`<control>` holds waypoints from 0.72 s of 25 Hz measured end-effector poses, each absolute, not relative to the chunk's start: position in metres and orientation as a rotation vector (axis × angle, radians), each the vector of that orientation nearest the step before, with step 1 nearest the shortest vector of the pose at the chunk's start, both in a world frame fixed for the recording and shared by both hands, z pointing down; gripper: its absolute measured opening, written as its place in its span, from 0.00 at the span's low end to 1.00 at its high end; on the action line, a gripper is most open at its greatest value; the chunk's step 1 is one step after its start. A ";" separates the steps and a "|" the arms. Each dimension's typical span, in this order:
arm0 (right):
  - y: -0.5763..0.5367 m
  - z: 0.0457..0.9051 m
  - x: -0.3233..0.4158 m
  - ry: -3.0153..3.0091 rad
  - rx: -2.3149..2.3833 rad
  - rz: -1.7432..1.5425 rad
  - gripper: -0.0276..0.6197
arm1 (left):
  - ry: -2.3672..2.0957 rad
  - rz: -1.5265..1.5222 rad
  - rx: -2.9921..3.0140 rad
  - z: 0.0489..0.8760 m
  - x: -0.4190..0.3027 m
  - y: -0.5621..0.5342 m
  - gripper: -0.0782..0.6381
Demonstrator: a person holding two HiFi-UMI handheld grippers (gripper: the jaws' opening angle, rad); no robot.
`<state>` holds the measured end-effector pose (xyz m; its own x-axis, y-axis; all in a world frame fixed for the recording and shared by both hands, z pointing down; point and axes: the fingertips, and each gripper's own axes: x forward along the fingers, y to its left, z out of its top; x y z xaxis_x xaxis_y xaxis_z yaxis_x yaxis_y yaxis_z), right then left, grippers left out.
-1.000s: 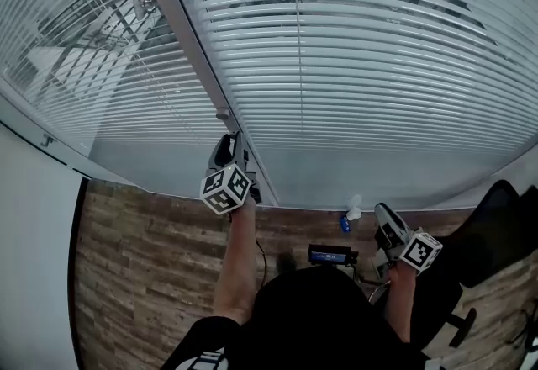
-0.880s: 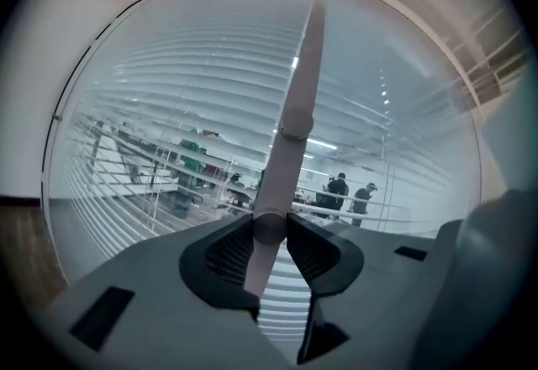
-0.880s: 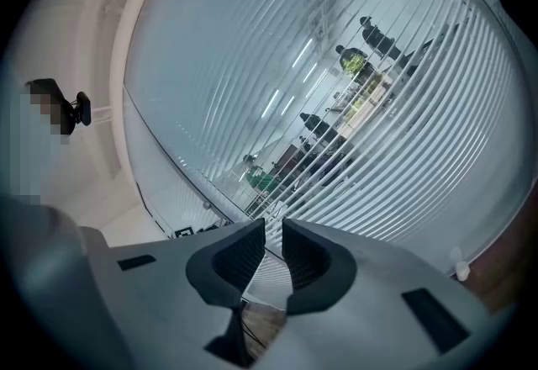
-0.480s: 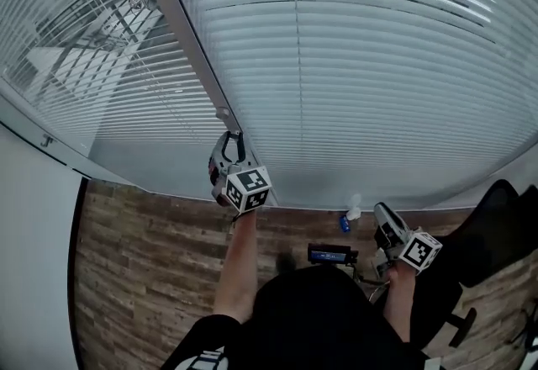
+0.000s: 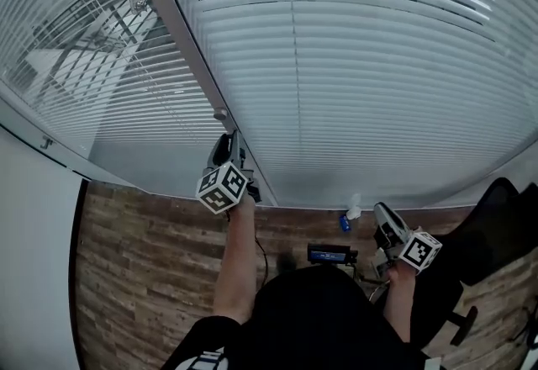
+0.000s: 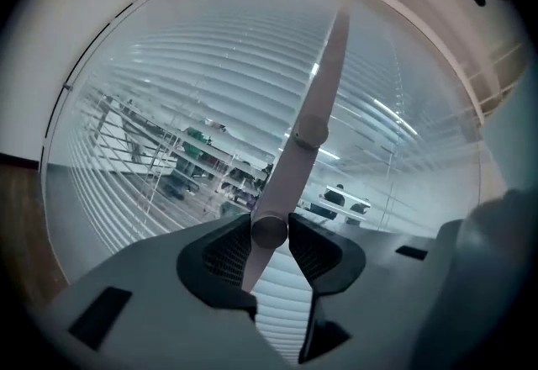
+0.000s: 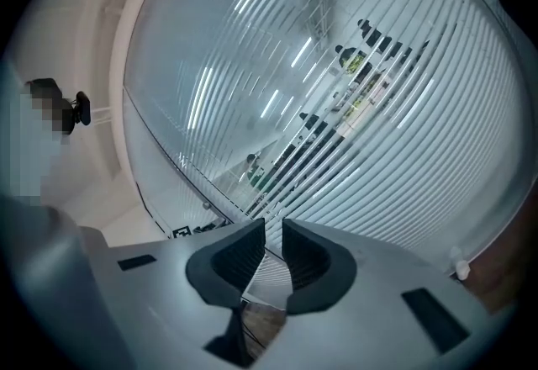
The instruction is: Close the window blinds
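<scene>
Left gripper [image 5: 229,146] fingers [image 6: 225,252], just eased slightly wider, grasp the blinds' [image 5: 361,91] tilt wand [image 6: 318,99]; right gripper [image 7: 273,255] (fingers [image 7: 239,259] parted, empty) hangs low.

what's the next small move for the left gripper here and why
Probably firm the grip and roll the wand. The left gripper has just been opening its jaws, with the wand's end touching both pads, and the slats left of it show the outside through gaps, so the blind isn't closed.
</scene>
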<state>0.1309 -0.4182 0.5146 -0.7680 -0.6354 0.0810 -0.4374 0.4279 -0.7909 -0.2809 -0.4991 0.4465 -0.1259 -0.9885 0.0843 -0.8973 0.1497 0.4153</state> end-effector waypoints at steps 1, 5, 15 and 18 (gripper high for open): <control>-0.418 0.517 0.132 2.453 -0.943 -1.257 0.14 | -2.095 -0.380 1.806 0.446 -0.282 -0.499 0.31; -0.419 0.516 0.133 2.454 -0.951 -1.254 0.14 | -2.216 -0.171 1.847 0.447 -0.279 -0.500 0.30; -0.423 0.509 0.124 2.470 -0.916 -1.250 0.14 | -2.577 0.850 1.909 0.453 -0.269 -0.506 0.30; -0.423 0.514 0.125 2.479 -0.916 -1.258 0.14 | -2.505 0.626 1.943 0.455 -0.268 -0.505 0.30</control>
